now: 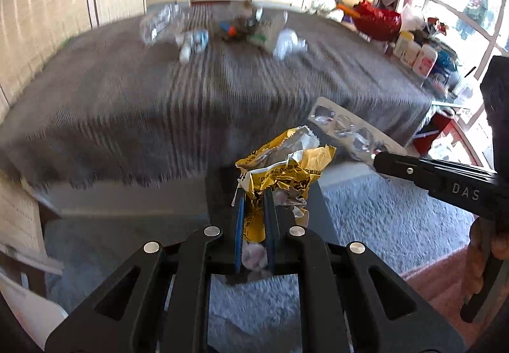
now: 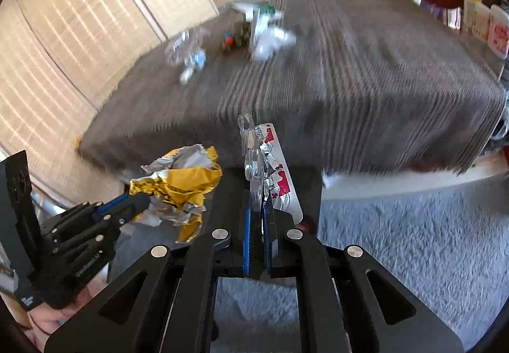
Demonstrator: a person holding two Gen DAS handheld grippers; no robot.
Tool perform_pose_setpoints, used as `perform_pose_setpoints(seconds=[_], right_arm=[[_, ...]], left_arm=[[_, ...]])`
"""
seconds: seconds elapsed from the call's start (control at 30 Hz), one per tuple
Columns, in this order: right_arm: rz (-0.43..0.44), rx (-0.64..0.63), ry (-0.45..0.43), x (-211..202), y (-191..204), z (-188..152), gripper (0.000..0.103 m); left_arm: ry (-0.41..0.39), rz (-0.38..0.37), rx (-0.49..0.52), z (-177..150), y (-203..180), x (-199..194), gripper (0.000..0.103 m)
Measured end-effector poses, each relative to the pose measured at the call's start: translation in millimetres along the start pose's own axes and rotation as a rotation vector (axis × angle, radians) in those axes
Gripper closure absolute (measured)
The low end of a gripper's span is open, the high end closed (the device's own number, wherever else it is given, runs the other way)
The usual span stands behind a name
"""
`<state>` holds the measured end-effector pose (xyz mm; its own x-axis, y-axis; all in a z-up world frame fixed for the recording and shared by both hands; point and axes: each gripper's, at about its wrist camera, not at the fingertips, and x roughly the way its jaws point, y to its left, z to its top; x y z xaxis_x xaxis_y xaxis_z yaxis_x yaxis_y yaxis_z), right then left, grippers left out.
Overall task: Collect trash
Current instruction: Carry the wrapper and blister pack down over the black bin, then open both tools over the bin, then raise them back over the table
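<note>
1. The left gripper [image 1: 254, 194] is clamped on a crumpled yellow wrapper [image 1: 283, 162], held in the air
2. The right gripper [image 2: 257, 197] pinches an emptied blister pack [image 2: 270, 168] beside it, before the grey-covered table [image 2: 366, 73]

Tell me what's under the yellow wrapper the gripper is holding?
Below the yellow wrapper, pinched in the left gripper, lie a dark flat surface and grey carpet. What sits directly beneath it is hidden.

Yellow-silver wrapper [image 1: 280, 162] — grey striped tablecloth [image 1: 191, 92].
</note>
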<state>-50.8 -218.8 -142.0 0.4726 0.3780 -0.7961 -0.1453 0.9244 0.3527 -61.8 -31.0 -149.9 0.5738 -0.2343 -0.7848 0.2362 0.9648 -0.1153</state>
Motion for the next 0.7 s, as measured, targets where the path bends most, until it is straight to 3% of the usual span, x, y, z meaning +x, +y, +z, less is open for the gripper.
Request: perform_pose_setpoints(seconds=[0.27, 0.7], right_arm=[[-0.043, 0.044, 0.139, 48.6, -9.9, -13.6, 0.095], [-0.056, 0.070, 0.145, 59.4, -12.6, -5.5, 0.091]], left_arm=[[0.153, -0.022, -0.020, -24.4, -2.1, 43.0, 0.093], [0.177, 0.005, -0.035, -21.7, 2.5, 54.7, 0.083]])
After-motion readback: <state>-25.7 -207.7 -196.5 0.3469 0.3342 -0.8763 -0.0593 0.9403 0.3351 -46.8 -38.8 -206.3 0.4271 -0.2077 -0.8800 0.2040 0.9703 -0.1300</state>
